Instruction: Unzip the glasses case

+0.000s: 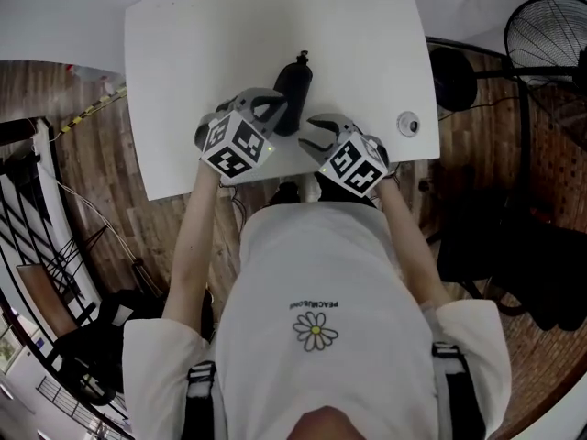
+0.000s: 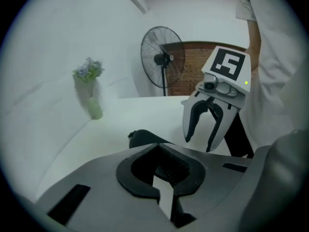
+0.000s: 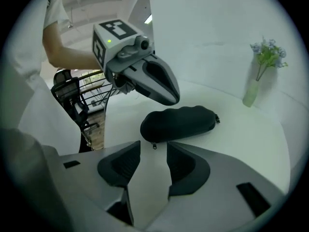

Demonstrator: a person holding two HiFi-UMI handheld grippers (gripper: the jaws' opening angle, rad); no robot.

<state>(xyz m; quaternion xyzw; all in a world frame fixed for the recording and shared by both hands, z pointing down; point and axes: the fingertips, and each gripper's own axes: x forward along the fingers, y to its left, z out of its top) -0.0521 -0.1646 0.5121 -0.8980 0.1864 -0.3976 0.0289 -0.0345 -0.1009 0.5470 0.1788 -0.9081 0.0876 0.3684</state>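
Black and soft-sided, the oblong zipped glasses case lies shut on the white rectangular table, between the two grippers. The left gripper hangs over the case's near end with its jaw tips drawn together and nothing between them; whether it touches the fabric cannot be told. The right gripper is spread wide over bare tabletop. The case's small metal zip pull lies just beyond its tips. A pale green vase of flowers stands well apart.
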